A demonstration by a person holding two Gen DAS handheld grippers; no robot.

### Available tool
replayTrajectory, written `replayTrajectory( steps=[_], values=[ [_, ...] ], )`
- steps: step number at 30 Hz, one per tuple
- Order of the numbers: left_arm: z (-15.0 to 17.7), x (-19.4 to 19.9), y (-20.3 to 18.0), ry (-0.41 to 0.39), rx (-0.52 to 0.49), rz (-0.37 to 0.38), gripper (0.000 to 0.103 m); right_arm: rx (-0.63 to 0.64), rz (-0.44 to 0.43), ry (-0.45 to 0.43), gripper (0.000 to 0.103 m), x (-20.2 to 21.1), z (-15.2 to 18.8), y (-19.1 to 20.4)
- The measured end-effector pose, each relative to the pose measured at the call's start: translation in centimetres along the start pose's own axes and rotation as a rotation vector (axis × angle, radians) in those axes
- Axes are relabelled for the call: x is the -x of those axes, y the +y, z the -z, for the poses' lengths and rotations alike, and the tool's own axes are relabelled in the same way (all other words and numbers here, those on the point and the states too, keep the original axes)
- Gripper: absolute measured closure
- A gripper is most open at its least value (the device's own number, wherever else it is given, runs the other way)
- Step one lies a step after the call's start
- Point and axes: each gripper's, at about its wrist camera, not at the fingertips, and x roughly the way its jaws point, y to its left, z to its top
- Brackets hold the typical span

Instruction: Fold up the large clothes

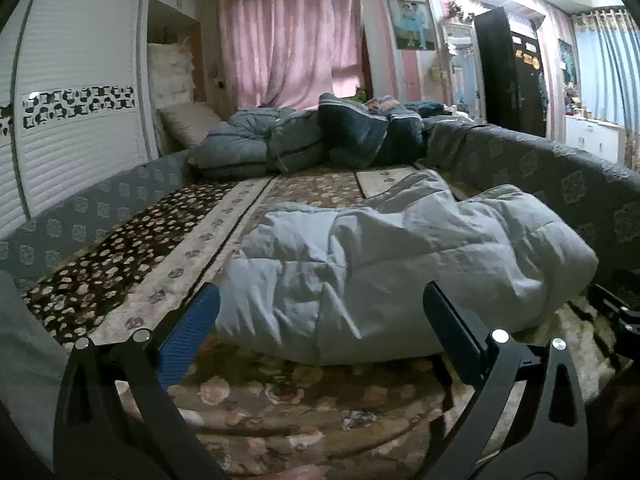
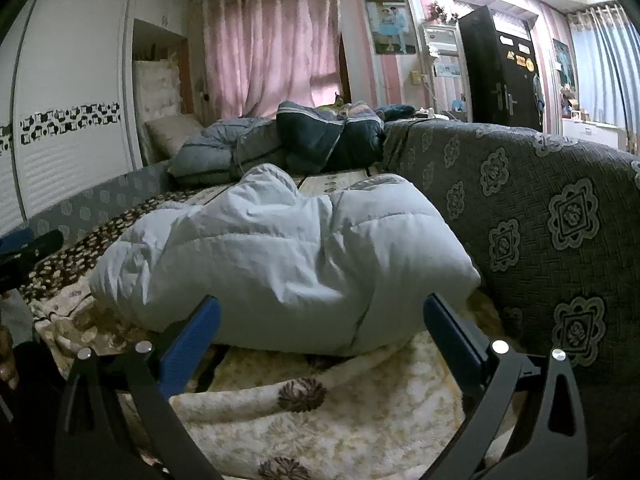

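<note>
Two grippers: left gripper [image 1: 320, 320] and right gripper [image 2: 320, 322] hovering, jaws gaping wide, gripping nothing.
Jacket: pale quilted jacket [image 1: 400, 264] lying bunched on the bed [image 1: 132, 248].

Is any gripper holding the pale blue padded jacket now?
No. The left gripper and right gripper are open before the pale blue padded jacket, holding nothing.

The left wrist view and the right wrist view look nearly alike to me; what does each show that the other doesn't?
Only the left wrist view shows the long stretch of dark spotted bedspread beside the coat, with the right gripper poking in at its edge.

Only the right wrist view shows the cream fleece blanket with brown flower motifs, and the grey patterned sofa cover up close.

Both show the pale blue padded coat lying crumpled on the bed, the pink curtains, the heaped dark quilts, and open jaws holding nothing.
</note>
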Motion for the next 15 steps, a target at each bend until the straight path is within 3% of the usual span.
replayTrajectory(
  steps=[5,10,15],
  values=[
    [-0.1,-0.8,0.4,-0.004,0.001,0.018,0.003,0.028,0.032,-0.013,0.002,0.3,0.1,0.5],
    [-0.4,-1.1,0.1,0.000,0.023,0.105,0.003,0.036,0.111,-0.059,0.002,1.2,-0.3,0.3],
    [-0.6,-0.5,-0.4,-0.027,0.024,0.113,0.003,0.040,0.117,-0.031,0.002,0.7,-0.3,0.3]
  ],
)
